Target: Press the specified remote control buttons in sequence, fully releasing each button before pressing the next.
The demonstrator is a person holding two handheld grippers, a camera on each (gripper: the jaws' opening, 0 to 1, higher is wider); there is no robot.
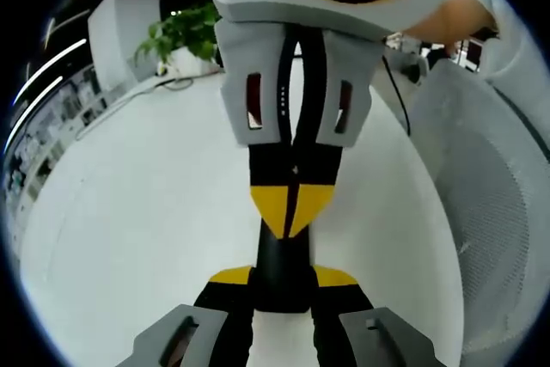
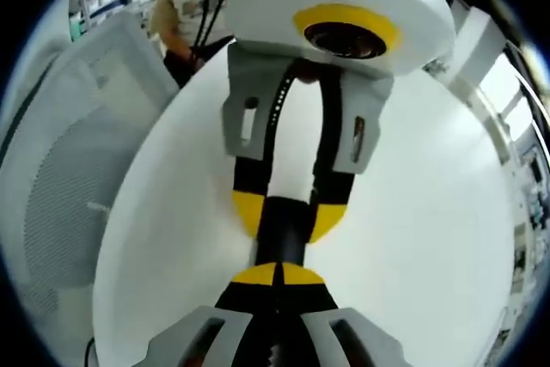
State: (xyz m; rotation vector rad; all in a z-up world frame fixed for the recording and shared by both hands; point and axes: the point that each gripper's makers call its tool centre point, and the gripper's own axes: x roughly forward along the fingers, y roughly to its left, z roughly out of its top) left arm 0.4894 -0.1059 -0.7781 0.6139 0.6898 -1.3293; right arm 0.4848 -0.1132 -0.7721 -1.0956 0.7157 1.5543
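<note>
A slim black remote control (image 1: pixel 284 268) is clamped between the yellow-tipped jaws of my left gripper (image 1: pixel 284 279), which is shut on it above the white table (image 1: pixel 146 204). My right gripper (image 1: pixel 292 208) comes in from the top of the left gripper view, jaws shut together, its yellow tips meeting the remote's far end. In the right gripper view my right gripper (image 2: pixel 277 274) is shut with nothing between its jaws, its tips against the remote (image 2: pixel 284 231). The left gripper (image 2: pixel 289 212) holds the remote from the far side. The buttons are hidden.
A potted green plant (image 1: pixel 185 32) stands at the table's far edge beside a white box. A white mesh chair (image 1: pixel 490 212) sits along the table's side, also seen as the chair (image 2: pixel 60 178). A person (image 2: pixel 185 6) is beyond the table.
</note>
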